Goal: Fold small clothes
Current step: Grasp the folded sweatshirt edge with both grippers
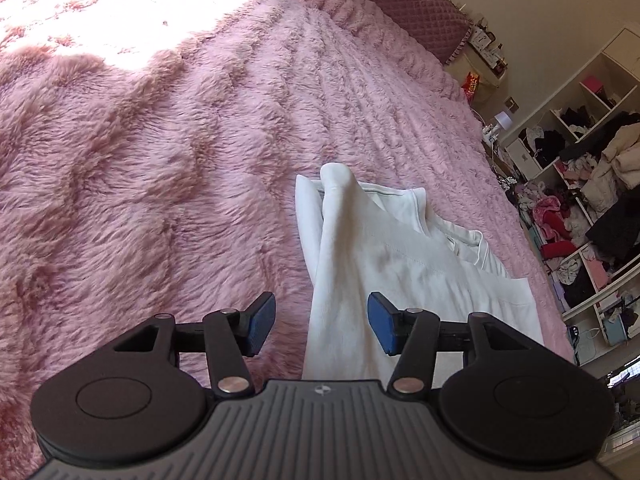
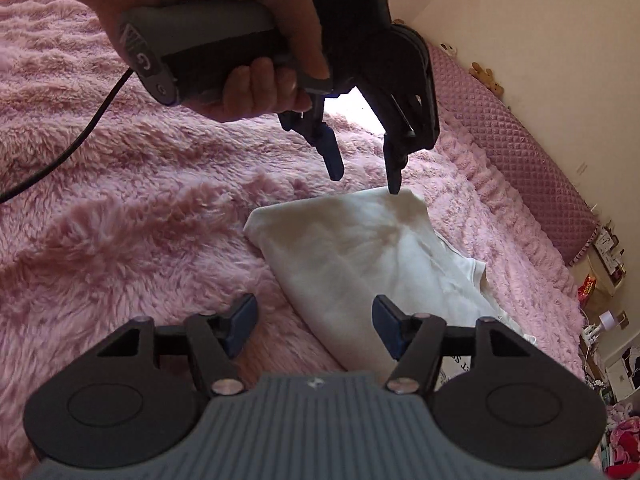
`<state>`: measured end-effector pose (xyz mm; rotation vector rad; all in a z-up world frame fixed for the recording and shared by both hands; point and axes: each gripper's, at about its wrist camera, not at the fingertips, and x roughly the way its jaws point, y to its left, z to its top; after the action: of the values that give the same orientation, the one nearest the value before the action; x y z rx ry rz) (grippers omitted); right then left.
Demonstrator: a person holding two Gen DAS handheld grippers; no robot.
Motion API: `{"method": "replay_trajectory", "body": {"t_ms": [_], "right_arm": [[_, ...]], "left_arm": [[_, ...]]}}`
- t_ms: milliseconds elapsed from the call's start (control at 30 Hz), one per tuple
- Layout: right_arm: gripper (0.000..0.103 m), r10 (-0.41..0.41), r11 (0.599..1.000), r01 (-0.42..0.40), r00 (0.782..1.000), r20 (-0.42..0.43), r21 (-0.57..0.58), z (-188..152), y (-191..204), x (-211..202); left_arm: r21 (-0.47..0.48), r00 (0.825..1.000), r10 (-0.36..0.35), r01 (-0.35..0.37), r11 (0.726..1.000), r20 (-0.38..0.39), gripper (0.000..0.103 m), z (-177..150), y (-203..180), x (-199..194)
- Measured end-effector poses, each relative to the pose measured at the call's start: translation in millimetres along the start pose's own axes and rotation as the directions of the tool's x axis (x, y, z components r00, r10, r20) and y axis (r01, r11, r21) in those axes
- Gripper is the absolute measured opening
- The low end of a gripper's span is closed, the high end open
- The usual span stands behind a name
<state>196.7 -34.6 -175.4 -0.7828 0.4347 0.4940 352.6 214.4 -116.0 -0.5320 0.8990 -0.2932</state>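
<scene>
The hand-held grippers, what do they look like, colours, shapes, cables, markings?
Each hand-held gripper has a ribbed grey body between two round black discs, black linkage arms with silver pivots, and blue rectangular pads. The right hand-held gripper and left hand-held gripper match. The left one's grey handle carries a power symbol and trails a black cable.

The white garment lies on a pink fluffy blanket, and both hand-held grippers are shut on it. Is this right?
Not quite. The white garment does lie on the pink fluffy blanket, but both wrist views show the left hand-held gripper and right hand-held gripper open, holding nothing.
</scene>
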Motion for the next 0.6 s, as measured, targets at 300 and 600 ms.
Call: {"method": "replay_trajectory", "body": {"t_ms": [300, 600], "right_arm": [[0.061, -0.112, 0.980, 0.126, 0.989, 0.095, -0.157, 22, 25, 34], [0.063, -0.203, 0.940, 0.242, 0.963, 0.179, -0.240, 29, 37, 50]], "left_arm": [[-0.095, 0.997, -0.069, 0.065, 0.993, -0.039, 0.063, 18, 25, 42], [-0.234, 0.993, -0.121, 0.120, 0.965, 0.008, 0.064, 43, 36, 79]]}}
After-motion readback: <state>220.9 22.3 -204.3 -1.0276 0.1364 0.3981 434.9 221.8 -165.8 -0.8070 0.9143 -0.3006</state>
